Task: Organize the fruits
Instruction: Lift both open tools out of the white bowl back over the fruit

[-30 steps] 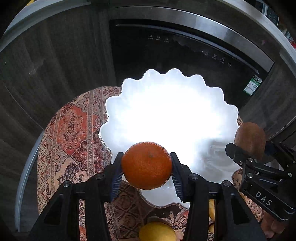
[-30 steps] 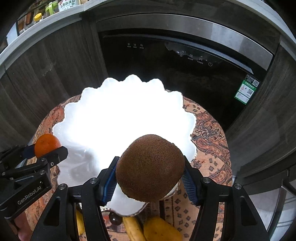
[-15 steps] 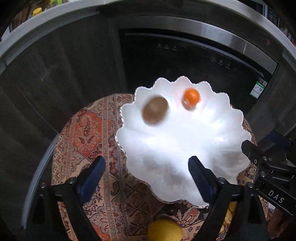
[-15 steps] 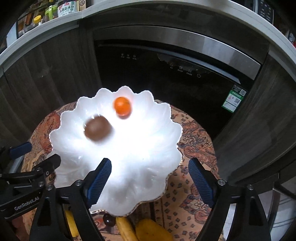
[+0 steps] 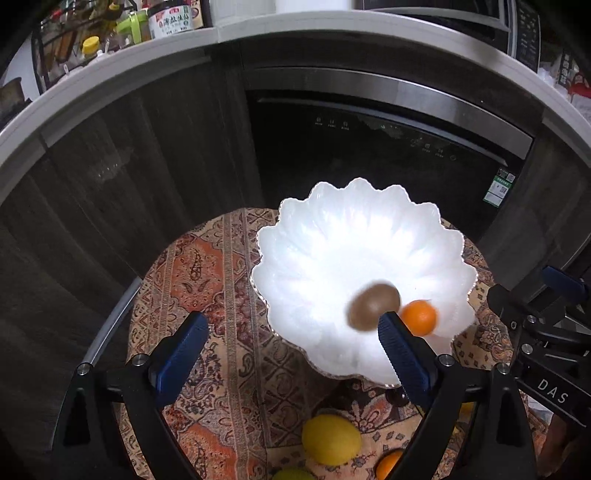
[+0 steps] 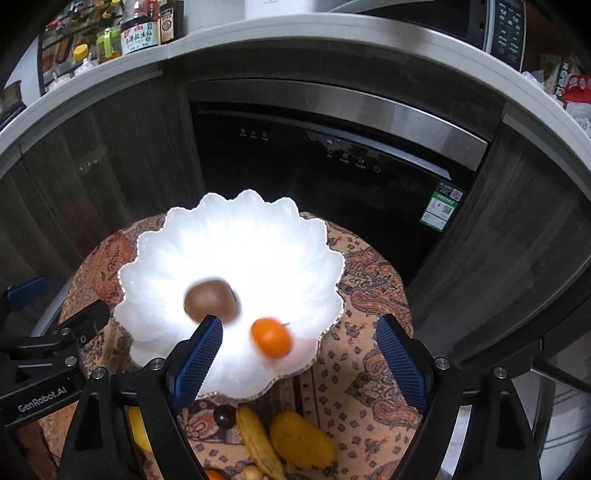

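A white scalloped bowl (image 5: 351,236) (image 6: 240,236) stands on a round table under a patterned cloth (image 5: 207,280). A brown kiwi (image 5: 373,306) (image 6: 210,299) and a small orange (image 5: 419,317) (image 6: 271,338) lie loose and motion-blurred in the near part of the bowl. My left gripper (image 5: 291,325) hangs open above the bowl's near left edge, holding nothing. My right gripper (image 6: 298,328) is open over the bowl's near right edge, also holding nothing. Each gripper shows at the side of the other's view.
On the cloth in front of the bowl lie a lemon (image 5: 330,439), another orange (image 5: 388,463), a banana (image 6: 258,439), a yellow mango-like fruit (image 6: 303,439) and a small dark fruit (image 6: 223,415). A dark built-in appliance (image 5: 369,147) and a countertop with bottles (image 6: 140,33) stand behind.
Both grippers opened, dropping the orange and the kiwi into the bowl. The fruits rolled from the far side to the near side. Both grippers rose and drew back.
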Motion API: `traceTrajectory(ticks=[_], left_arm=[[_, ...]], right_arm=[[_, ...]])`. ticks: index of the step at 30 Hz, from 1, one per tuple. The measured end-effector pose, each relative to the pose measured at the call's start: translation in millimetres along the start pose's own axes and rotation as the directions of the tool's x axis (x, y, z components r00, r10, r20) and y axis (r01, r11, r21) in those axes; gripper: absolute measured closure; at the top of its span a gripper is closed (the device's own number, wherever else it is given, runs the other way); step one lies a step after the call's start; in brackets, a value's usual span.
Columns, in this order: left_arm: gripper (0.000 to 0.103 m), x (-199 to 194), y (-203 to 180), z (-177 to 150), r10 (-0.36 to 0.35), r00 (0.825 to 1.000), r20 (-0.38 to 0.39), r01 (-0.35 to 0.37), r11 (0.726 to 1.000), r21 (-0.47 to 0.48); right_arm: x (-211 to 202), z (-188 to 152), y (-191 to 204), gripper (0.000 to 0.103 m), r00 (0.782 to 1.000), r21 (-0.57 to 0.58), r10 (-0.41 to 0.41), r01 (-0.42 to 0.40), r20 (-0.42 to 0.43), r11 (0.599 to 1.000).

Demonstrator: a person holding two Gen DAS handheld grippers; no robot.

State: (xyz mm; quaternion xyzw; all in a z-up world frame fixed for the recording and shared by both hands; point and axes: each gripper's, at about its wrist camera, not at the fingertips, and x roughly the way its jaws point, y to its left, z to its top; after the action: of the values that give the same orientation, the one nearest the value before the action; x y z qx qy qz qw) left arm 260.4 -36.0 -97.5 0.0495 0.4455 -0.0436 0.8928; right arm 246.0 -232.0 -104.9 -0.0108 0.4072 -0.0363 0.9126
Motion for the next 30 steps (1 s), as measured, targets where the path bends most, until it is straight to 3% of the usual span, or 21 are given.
traceTrajectory(ticks=[15,30], left_arm=[[0.009,-44.6,5.5,-35.9,0.022,0.999,0.035,-0.023,1.000,0.002],[0.009,-53.9,10.3,-74.2,0.027,0.999,0.020,-0.027,1.000,0.007]], right_arm=[[-39.2,-26.9,3.9,0.017,1.000,0.009,0.025,-0.025,0.014,1.000],[-47.7,-60.8,12.6,0.017,0.999,-0.002,0.049,-0.049,-0.014,0.999]])
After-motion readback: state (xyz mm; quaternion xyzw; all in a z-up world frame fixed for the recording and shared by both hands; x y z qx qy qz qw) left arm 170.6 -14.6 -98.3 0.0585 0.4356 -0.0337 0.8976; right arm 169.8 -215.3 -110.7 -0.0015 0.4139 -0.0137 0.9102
